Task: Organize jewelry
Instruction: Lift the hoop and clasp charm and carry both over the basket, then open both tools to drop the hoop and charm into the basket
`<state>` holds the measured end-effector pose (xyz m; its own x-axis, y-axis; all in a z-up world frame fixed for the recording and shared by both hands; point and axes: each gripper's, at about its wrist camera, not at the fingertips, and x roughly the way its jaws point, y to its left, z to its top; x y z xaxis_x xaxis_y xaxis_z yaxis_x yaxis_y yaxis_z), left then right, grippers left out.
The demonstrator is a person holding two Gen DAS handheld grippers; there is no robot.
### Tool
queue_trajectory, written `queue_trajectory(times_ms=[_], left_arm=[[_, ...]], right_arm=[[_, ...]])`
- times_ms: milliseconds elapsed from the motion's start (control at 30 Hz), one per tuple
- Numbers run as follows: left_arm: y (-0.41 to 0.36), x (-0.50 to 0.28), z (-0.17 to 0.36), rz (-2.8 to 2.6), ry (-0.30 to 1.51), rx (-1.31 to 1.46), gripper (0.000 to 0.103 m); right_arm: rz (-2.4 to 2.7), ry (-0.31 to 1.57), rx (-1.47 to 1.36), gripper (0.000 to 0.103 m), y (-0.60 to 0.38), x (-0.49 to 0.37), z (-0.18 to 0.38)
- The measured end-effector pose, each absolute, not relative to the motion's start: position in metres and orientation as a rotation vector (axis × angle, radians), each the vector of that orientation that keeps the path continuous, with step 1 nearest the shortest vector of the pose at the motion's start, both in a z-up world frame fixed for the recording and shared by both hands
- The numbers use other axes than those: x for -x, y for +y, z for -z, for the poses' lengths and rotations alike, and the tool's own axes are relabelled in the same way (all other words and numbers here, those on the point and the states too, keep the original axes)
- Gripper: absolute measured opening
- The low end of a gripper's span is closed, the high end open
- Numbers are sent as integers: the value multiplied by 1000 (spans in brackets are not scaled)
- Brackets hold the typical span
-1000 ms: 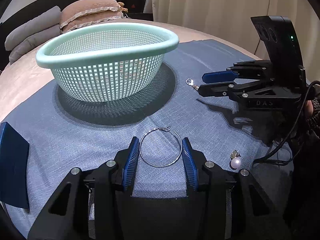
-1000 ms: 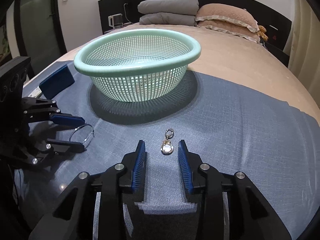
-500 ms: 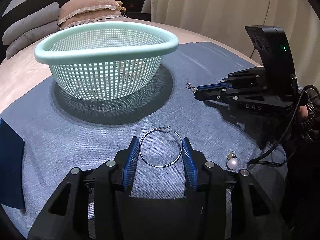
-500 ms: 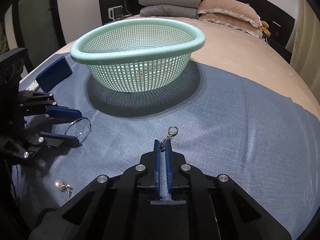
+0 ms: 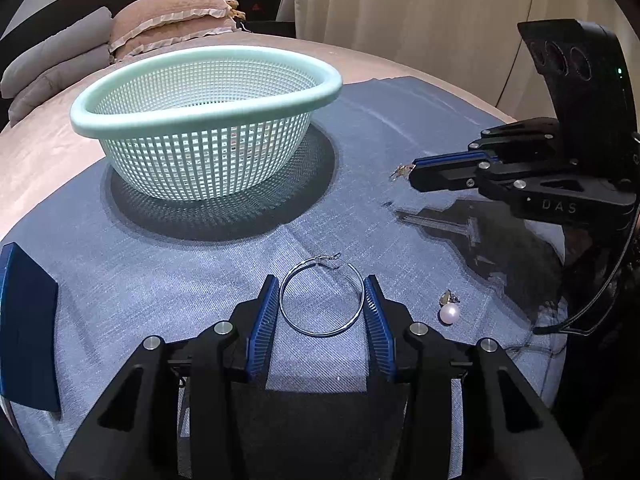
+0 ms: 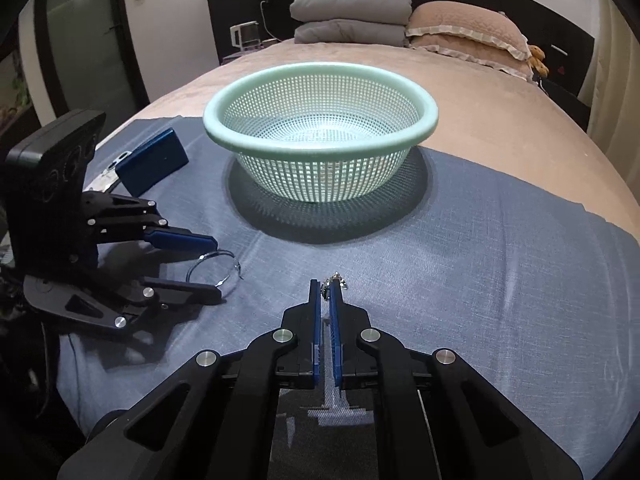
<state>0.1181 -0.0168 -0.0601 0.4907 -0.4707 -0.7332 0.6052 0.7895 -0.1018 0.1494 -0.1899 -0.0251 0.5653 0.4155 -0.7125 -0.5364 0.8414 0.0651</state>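
Observation:
A silver hoop earring (image 5: pixel 322 294) sits between the blue pads of my left gripper (image 5: pixel 320 284), which touch its two sides; it rests low over the blue-grey cloth. From the right wrist view the hoop earring (image 6: pixel 216 264) spans the left gripper (image 6: pixel 218 272). My right gripper (image 6: pixel 326 286) is shut on a small gold charm (image 6: pixel 337 279), whose clasp sticks out past the tips. Seen from the left wrist, the right gripper (image 5: pixel 414 170) holds the charm (image 5: pixel 400 170) just above the cloth. The mint mesh basket (image 5: pixel 200 120) stands behind, looking empty (image 6: pixel 320 148).
A pearl drop earring (image 5: pixel 448 314) lies on the cloth right of the left gripper. A dark blue box (image 6: pixel 154 162) lies left of the basket. Pillows (image 6: pixel 464 28) and folded grey bedding are stacked at the bed's head. A curtain hangs on the right.
The right gripper's jaws closed on the charm and raised it off the cloth, moving a little toward the basket. The left gripper kept still with the hoop between its pads.

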Motion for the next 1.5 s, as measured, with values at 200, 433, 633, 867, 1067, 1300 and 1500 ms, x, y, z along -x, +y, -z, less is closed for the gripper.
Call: queue_trajectory(times_ms=[200, 433, 633, 867, 1067, 1300, 1500], left_arm=[[-12, -110, 38, 627, 817, -219, 44], [0, -123, 1, 531, 795, -282, 44], [7, -144, -24, 493, 760, -278, 44], [0, -171, -40, 496, 732, -287, 44], [-6, -193, -38, 493, 750, -280, 44], [-16, -211, -19, 508, 794, -276, 44], [-16, -221, -6, 501, 827, -262, 45]], right_arm=[[-569, 732, 153, 4, -198, -135, -4], [-586, 658, 147, 4, -198, -136, -32], [-599, 568, 153, 4, -193, -139, -65], [-604, 475, 161, 4, -184, -151, -87], [-584, 481, 132, 4, -174, -183, -78], [-549, 558, 58, 4, -173, -216, -48], [-530, 606, 27, 7, -174, -228, -31]])
